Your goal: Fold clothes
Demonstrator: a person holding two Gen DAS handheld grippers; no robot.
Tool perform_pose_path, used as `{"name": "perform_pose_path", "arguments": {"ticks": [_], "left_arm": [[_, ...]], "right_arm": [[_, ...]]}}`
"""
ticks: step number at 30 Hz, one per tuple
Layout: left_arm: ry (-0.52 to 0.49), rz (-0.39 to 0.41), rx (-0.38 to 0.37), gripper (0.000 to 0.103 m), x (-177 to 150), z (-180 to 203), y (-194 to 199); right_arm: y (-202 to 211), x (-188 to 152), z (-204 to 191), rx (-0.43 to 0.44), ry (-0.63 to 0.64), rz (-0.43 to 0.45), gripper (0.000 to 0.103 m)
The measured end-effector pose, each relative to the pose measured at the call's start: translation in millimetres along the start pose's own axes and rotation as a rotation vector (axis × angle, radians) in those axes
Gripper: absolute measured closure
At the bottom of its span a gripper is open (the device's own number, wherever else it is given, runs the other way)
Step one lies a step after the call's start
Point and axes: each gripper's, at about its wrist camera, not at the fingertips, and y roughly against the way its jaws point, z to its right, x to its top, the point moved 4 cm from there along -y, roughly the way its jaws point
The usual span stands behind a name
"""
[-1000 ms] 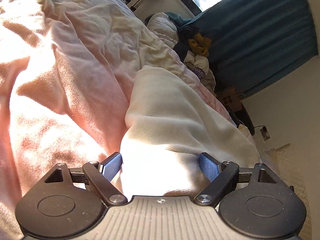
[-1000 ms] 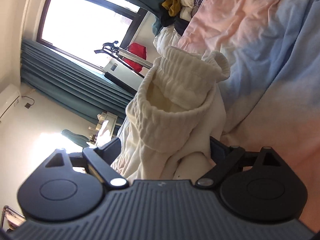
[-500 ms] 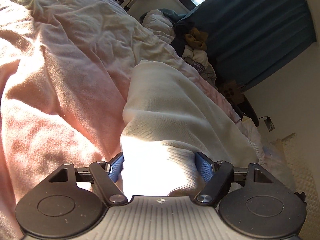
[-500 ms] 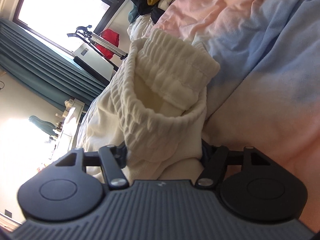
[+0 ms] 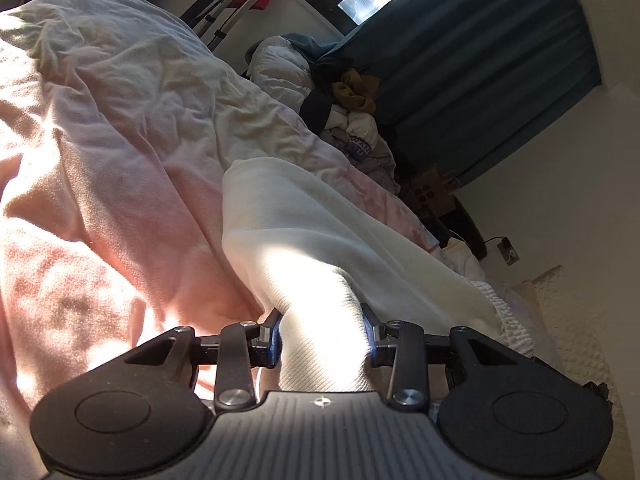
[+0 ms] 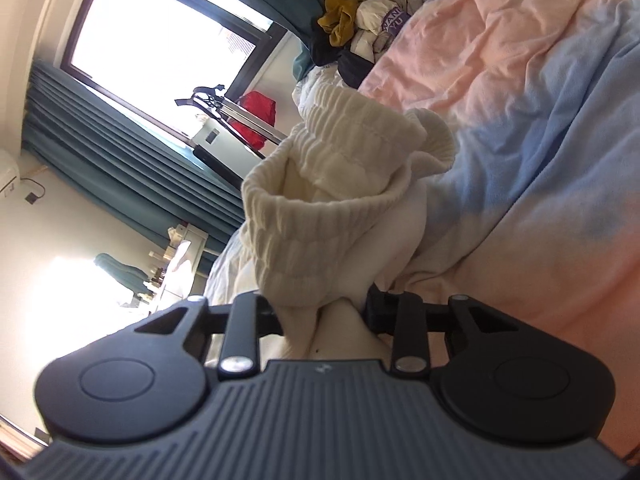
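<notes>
You are clamping the left gripper [image 5: 322,336] on 1 end of the cream garment [image 5: 320,240]; the right gripper [image 6: 324,312] is pinching its ribbed waistband [image 6: 320,200]. Beyond, the garment is lying across the pink-and-blue duvet [image 6: 520,140]. Farther back, a clothes pile [image 6: 360,20] is sitting near teal curtains [image 5: 480,60].

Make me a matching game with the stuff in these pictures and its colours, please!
Things:
1. ribbed knitted garment
2. long pleated window curtain
3. crumpled rag on top of the clothes pile
4. soft bag by the metal stand

Colours:
A. red
B. mustard yellow
C. cream white
D. teal

Pairs: 1-C, 2-D, 3-B, 4-A
</notes>
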Motion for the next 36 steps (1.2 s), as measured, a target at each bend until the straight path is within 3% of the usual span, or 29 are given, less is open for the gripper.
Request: {"name": "perform_pose_path", "arguments": {"ticks": [9,15,28,32,36], "left_arm": [[-0.018,-0.041,-0.168,0.066,-30,107,-6],[-0.092,-0.108,-0.294,0.066,-74,204,-37],[-0.211,-0.362,-0.545,0.066,-241,418,-154],[-0.225,-0.418,-0.599,0.066,-293,460,-189],[-0.201,-0.487,-0.608,0.066,-344,479,-225]], "right_arm": [[114,39,0,0.018,-0.009,0.113,0.068],[228,65,27,-0.004,-0.034,0.273,0.068],[460,87,139,-0.138,-0.151,0.618,0.068],[510,78,184,-0.143,-0.220,0.727,0.068],[540,56,227,-0.167,-0.275,0.825,0.068]]}}
